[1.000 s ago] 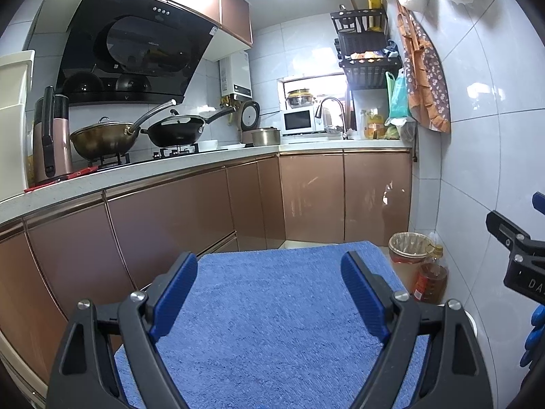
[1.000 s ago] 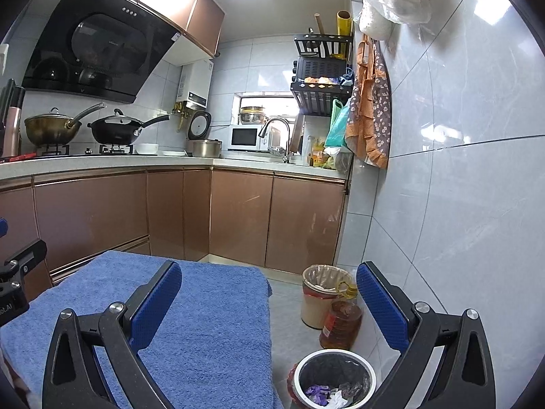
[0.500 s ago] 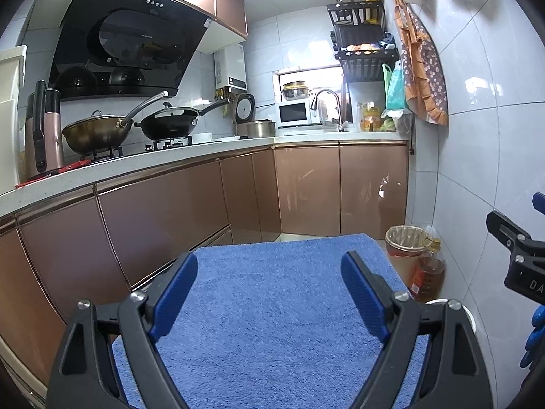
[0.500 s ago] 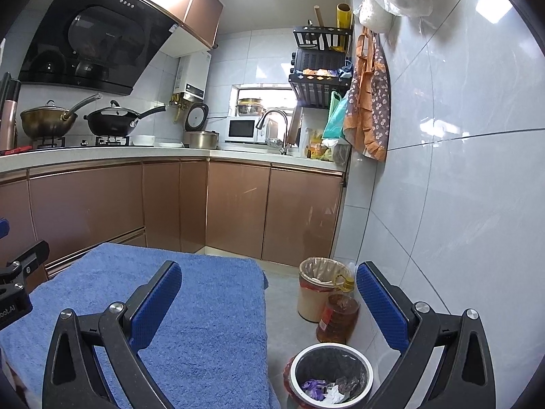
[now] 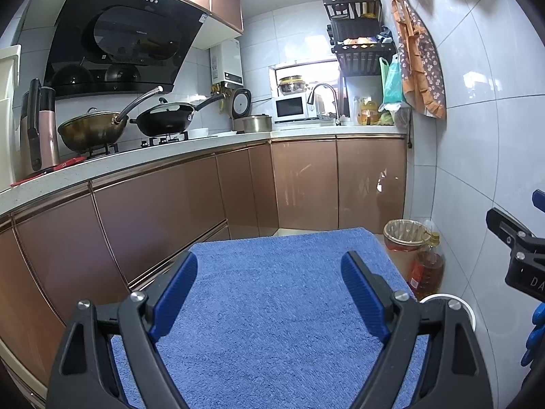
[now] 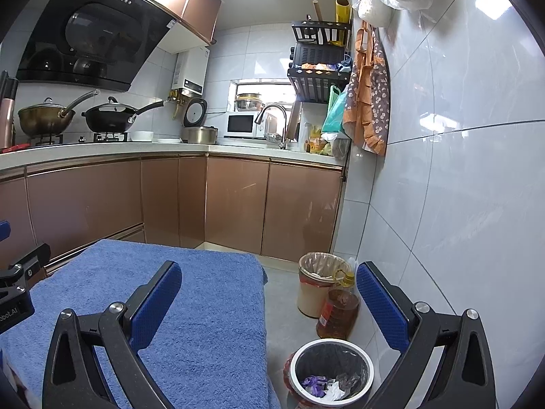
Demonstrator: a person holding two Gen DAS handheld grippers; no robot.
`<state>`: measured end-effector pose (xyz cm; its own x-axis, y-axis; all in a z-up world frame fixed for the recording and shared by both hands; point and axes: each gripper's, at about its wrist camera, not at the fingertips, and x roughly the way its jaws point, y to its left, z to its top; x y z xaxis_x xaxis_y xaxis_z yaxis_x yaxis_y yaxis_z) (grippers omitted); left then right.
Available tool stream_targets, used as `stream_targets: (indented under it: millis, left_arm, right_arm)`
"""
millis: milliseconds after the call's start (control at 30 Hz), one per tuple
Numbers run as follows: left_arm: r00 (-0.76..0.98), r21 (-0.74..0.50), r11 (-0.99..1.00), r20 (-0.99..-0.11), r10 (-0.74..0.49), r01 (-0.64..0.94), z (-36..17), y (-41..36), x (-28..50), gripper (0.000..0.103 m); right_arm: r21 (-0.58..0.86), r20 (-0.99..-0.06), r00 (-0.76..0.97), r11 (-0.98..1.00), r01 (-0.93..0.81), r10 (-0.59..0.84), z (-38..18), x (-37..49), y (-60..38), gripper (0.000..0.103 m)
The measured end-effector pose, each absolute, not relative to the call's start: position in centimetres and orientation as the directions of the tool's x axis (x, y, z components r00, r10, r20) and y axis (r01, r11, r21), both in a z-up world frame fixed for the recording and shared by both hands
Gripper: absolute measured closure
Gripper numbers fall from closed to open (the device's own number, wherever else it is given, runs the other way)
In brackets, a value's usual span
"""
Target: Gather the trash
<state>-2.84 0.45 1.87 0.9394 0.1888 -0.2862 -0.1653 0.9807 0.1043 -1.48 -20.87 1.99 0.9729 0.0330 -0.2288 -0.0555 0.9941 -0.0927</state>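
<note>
A round white-rimmed trash bin [image 6: 332, 371] stands on the floor by the tiled wall, with crumpled purple and white scraps at its bottom; only its rim [image 5: 446, 299] shows in the left wrist view. My right gripper [image 6: 267, 303] hovers open above the bin and the edge of a blue towel [image 6: 190, 306], holding nothing. Over the same blue towel [image 5: 272, 306] my left gripper [image 5: 269, 293] is open and empty too. No loose trash lies on the towel.
A second bin with a clear liner [image 6: 316, 286] and an oil bottle [image 6: 337, 313] stand against the wall beyond the white bin. Brown cabinets [image 5: 163, 211] run along the left and back under a counter with pans [image 5: 167, 119], a microwave and a sink.
Both views have tilted slightly downward, so the bins and bottle sit higher in frame and more of the white bin's inside shows. Both grippers stay open.
</note>
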Motion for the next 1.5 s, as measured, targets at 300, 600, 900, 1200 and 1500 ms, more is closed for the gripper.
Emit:
stream_targets:
  millis: [300, 600, 900, 1200, 1500]
  left_arm:
    - [0.938, 0.104, 0.981, -0.293, 0.186, -0.162, 1.7, 0.2, -2.8, 0.017]
    - [0.937, 0.103, 0.982, -0.296, 0.184, -0.16, 1.5, 0.1, -2.6, 0.017]
    - [0.935, 0.103, 0.982, -0.307, 0.18, -0.155, 0.9, 0.1, -2.0, 0.017]
    - [0.932, 0.1, 0.983, -0.316, 0.178, -0.154, 0.7, 0.3, -1.8, 0.017]
    - [0.928, 0.11, 0.981, -0.323, 0.185, -0.157, 0.4, 0.1, -1.4, 0.017]
  right_arm:
    - [-0.097, -0.232, 0.972, 0.994, -0.058, 0.034, 1.7, -1.3, -20.8, 0.0]
    - [-0.102, -0.238, 0.971, 0.993, -0.062, 0.036, 1.3, -1.0, -20.6, 0.0]
    - [-0.105, -0.245, 0.969, 0.992, -0.063, 0.036, 1.2, -0.7, -20.4, 0.0]
    - [-0.106, -0.25, 0.967, 0.992, -0.066, 0.038, 1.0, -0.5, -20.5, 0.0]
    - [-0.106, -0.263, 0.964, 0.992, -0.071, 0.041, 0.4, -0.1, -20.8, 0.0]
